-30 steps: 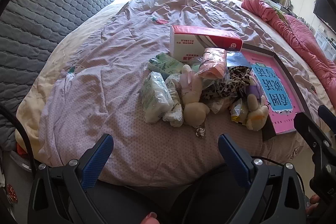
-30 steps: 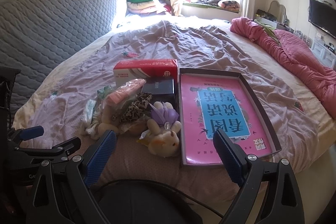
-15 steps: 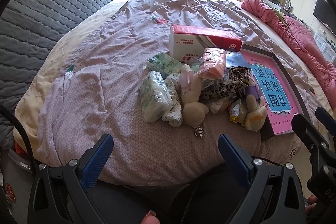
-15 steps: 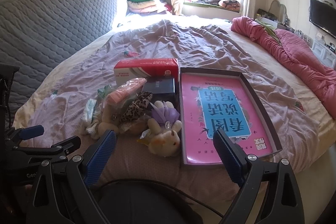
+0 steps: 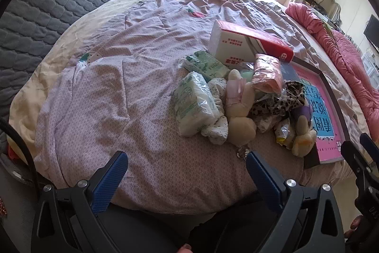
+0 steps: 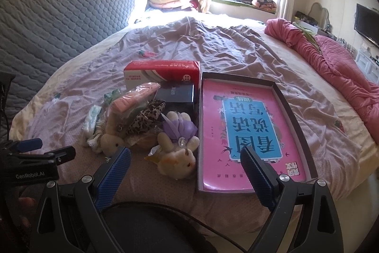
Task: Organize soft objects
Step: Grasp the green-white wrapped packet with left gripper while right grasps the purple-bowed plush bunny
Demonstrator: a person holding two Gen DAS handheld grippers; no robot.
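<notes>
Hovering both grippers at the near edge of the bed (image 5: 113, 96), nothing picked yet, so this reads as the approach step.

Left gripper (image 5: 187, 167): fingers wide apart, empty, short of the pile. Right gripper (image 6: 186, 163): fingers also spread, empty, aimed between the pile and the tray.

Scene, left to right:
- Tissue pack (image 5: 193, 107) on the left edge of the pile, second green pack (image 5: 206, 64) just behind it.
- Patterned sock bundle (image 5: 218, 127) touching the tissue pack.
- Cream plush rabbit (image 5: 239, 110) lying in the middle, pink bagged cloth (image 5: 267, 76) resting on top of the heap.
- Leopard-print fabric (image 6: 148, 115) in a clear bag, right of centre.
- Small plush with purple bow (image 6: 178, 148) nearest the tray, touching its left wall.
- Red-and-white box (image 6: 163, 72) at the far side of the pile.
- Open tray (image 6: 296, 115) on the right, holding only a pink book (image 6: 239, 134); no soft items in it.

My read: sorting has barely begun. Next move probably takes the small plush with my right fingers: lower over it, close on the body not the bow, lift clear of the crinkly wrapper (image 6: 152, 153) beside it, then set it in the tray. Soft body will compress, so close fully.
</notes>
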